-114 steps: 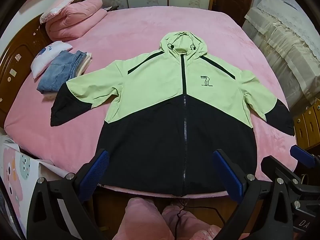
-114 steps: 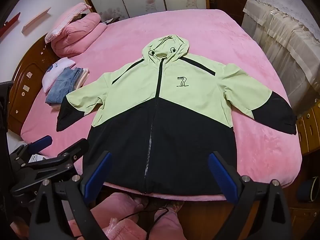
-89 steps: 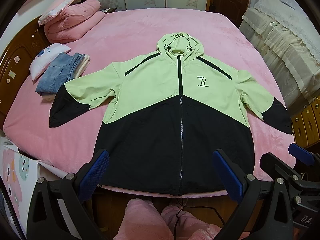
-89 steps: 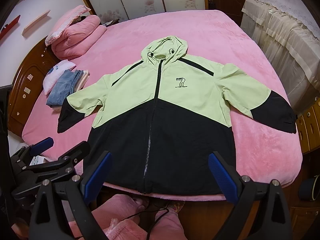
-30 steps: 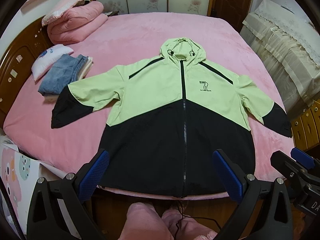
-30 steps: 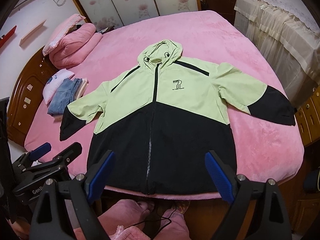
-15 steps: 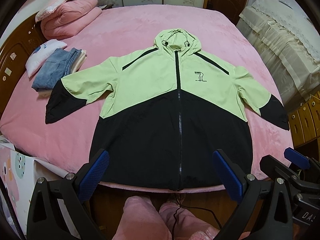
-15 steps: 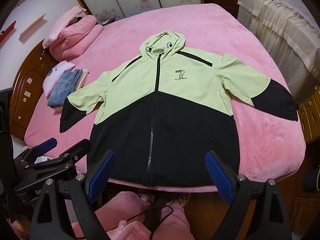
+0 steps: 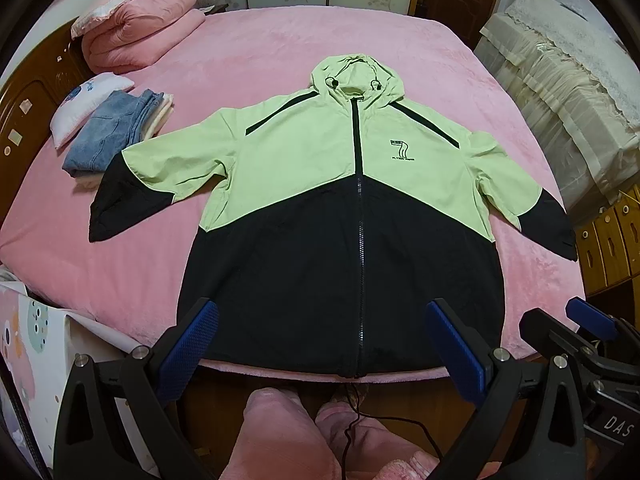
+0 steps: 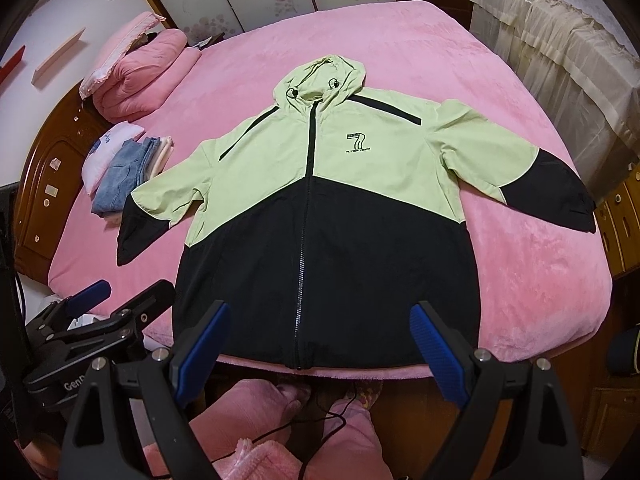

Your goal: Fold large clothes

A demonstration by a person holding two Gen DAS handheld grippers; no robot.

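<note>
While one jacket [image 9: 344,216] lies flat on the bed [image 9: 256,64], left gripper [image 9: 320,344] and right gripper [image 10: 320,340] gape empty, seemingly three folded clothes [image 9: 112,136] far left.

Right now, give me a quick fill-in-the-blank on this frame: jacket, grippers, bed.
1. The jacket lies flat with its zipper fully ____.
2. The lower half of the jacket is ____ in colour.
3. The left gripper and the right gripper are both ____, touching no cloth.
4. The folded jeans lie on the ____ bed.

Missing words: closed; black; open; pink
</note>
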